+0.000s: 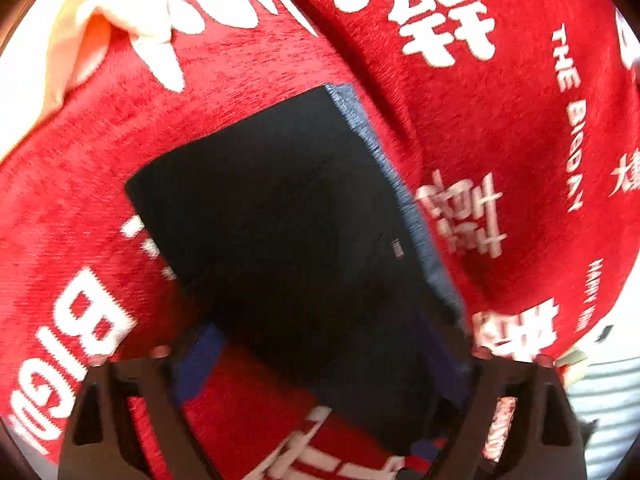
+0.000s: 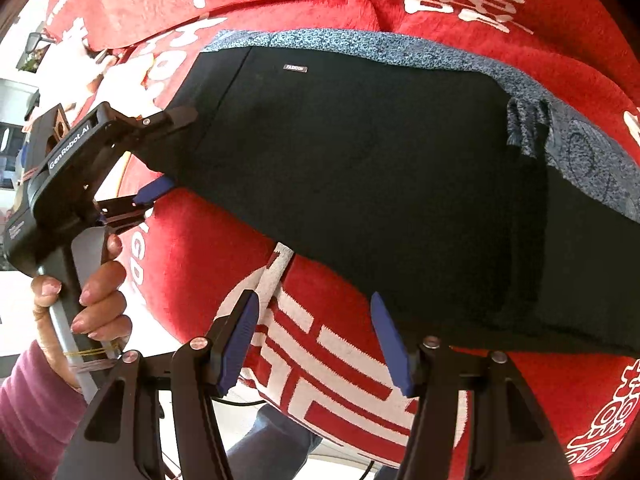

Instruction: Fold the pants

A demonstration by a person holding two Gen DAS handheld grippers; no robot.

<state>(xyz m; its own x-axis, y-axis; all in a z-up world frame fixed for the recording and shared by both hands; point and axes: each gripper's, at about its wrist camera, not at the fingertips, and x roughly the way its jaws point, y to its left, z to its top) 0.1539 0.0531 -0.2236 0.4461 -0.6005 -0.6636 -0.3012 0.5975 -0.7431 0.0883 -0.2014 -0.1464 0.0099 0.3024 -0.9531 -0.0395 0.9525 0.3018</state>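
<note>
While left gripper spread at end, pants stretch left-right.

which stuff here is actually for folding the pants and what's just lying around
For the job:
black pants
left gripper, at the pants' end
right gripper, open

Just there:
red printed blanket underneath
cream cloth

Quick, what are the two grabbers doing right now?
Left gripper: open, its fingers either side of the folded black fabric pants' edge, not clamped.
Right gripper: open, holding nothing.
</note>
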